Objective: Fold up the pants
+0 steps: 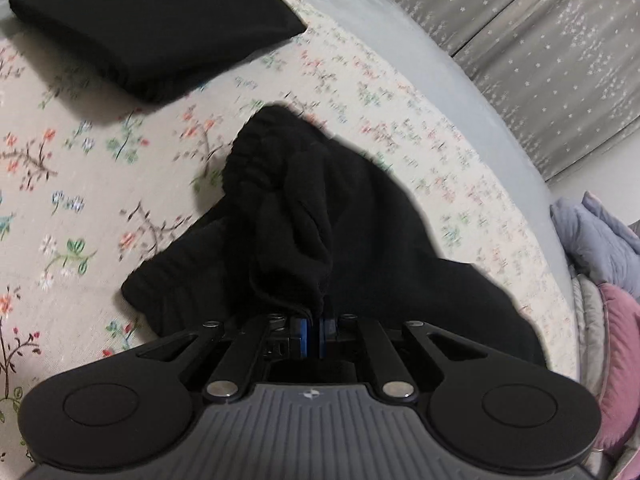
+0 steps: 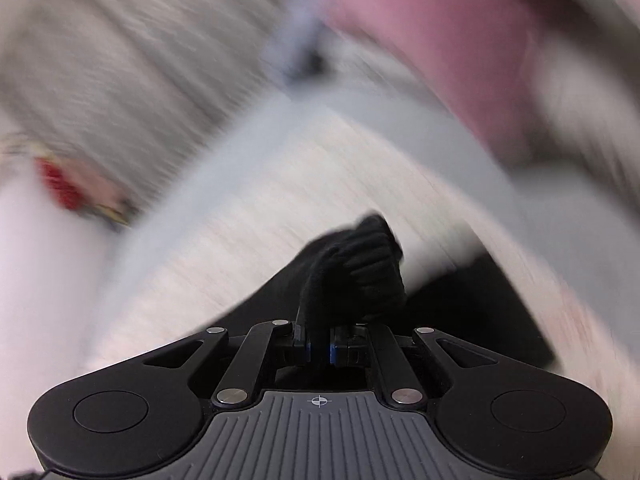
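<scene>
Pants (image 1: 320,216) hang bunched just ahead of both tools above the floral bed (image 1: 80,184); left hand-held gripper (image 1: 314,334) and right hand-held gripper (image 2: 319,340) each pinch black fabric. Spread the grips apart evenly, then lower flat.

Folded black garment (image 1: 152,28) ahead-left (floral bedspread (image 1: 80,168) bare between)

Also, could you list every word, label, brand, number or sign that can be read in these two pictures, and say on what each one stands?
No readable words or numbers in either view.
Left gripper, shut on the black pants: a small white emblem on its grey ribbed body, no letters.
Right gripper, shut on the same pants: a white crosshair mark on its body, no text.
Folded black garment: no label shows.
Floral bedsheet: a flower print only.
</scene>
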